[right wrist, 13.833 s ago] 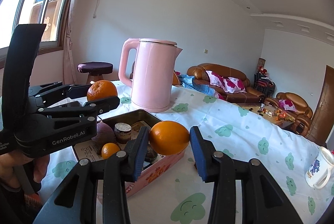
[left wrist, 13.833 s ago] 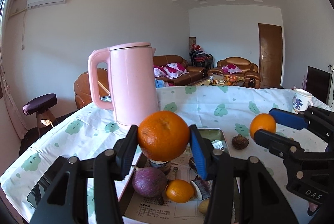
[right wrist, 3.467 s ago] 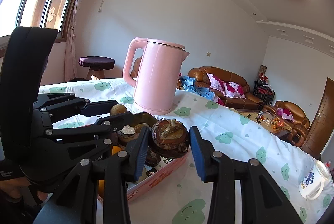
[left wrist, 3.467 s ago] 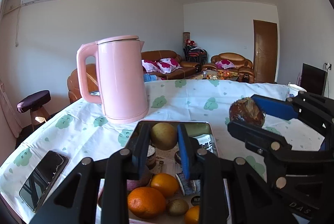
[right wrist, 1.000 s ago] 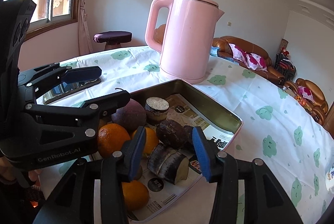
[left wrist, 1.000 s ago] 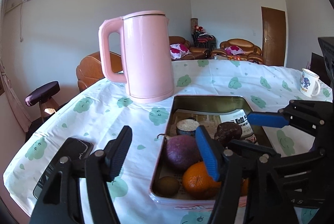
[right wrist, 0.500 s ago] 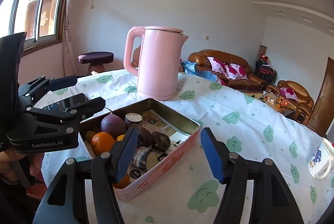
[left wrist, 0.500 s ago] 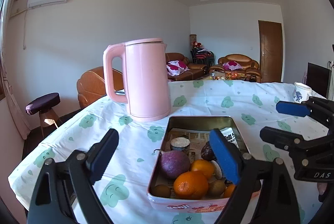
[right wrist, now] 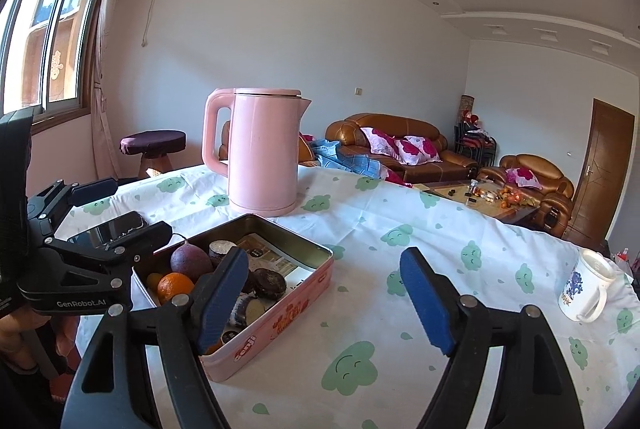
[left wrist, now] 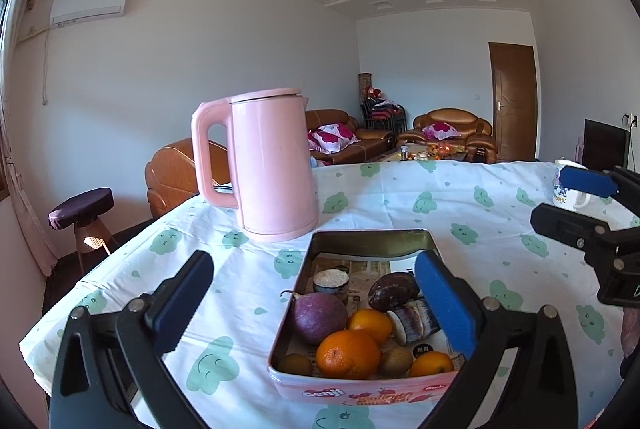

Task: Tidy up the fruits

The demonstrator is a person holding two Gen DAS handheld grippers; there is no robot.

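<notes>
A pink tin box (left wrist: 360,391) (right wrist: 280,307) on the table holds several fruits: oranges (left wrist: 347,353), a purple round fruit (left wrist: 318,317), a dark brown fruit (left wrist: 393,291), small brown kiwis (left wrist: 395,360) and cut pieces. My left gripper (left wrist: 314,303) is open and empty, raised in front of the box's near end. My right gripper (right wrist: 332,301) is open and empty, above the cloth to the right of the box. The left gripper also shows in the right wrist view (right wrist: 116,217), and the right gripper shows in the left wrist view (left wrist: 576,201).
A tall pink kettle (left wrist: 268,165) (right wrist: 262,153) stands just behind the box. A white mug (right wrist: 586,287) (left wrist: 566,189) sits at the far right. A black phone (right wrist: 114,227) lies left of the box. The table has a white cloth with green faces (right wrist: 352,365).
Both grippers have pulled back and up from the box and opened wider. The fruits stay in the box.
</notes>
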